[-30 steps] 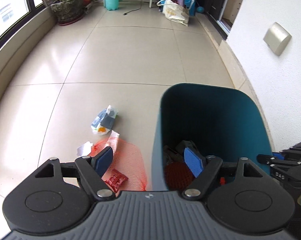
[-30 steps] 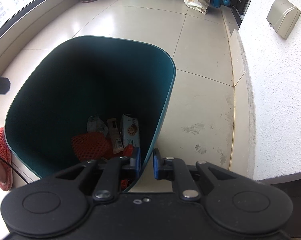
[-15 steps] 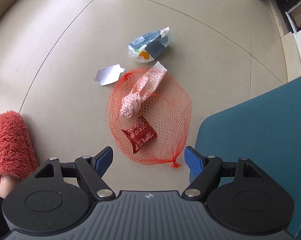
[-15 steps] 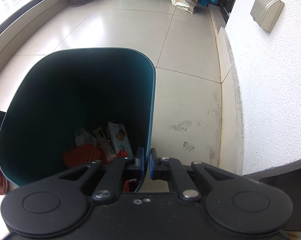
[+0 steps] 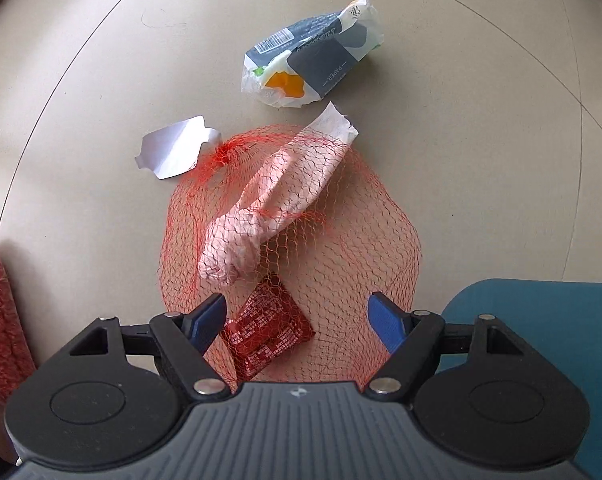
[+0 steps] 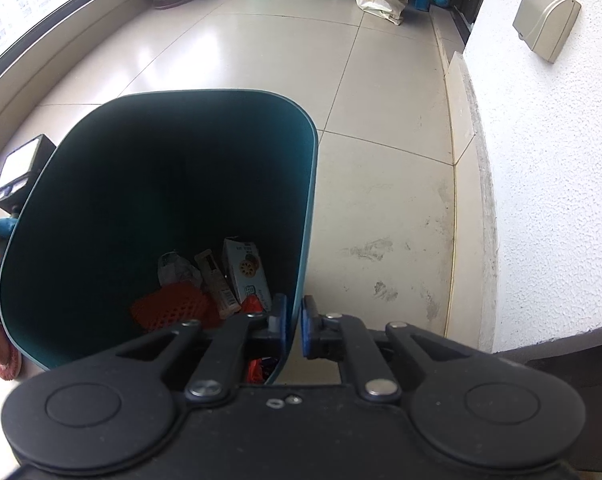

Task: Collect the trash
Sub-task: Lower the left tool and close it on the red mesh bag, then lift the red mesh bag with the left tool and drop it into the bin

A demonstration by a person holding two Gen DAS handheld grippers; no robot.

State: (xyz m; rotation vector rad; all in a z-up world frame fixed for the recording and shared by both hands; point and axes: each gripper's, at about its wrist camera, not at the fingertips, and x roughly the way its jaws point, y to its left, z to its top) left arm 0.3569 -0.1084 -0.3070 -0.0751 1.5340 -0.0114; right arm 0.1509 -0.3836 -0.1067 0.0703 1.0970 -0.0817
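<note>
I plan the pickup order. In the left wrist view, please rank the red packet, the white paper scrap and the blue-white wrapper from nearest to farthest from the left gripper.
1. red packet, between the left gripper fingers, under netting
2. white paper scrap, upper left
3. blue-white wrapper, top

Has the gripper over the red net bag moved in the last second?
Yes. The left gripper has dropped toward the red net bag on the tiled floor, jaws closing slightly, nothing gripped.

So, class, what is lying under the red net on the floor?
Under the net lie a crumpled tissue and a red packet. The tissue's far end pokes out past the net. The tool's body hides the net's near edge, so anything there cannot be seen.
</note>
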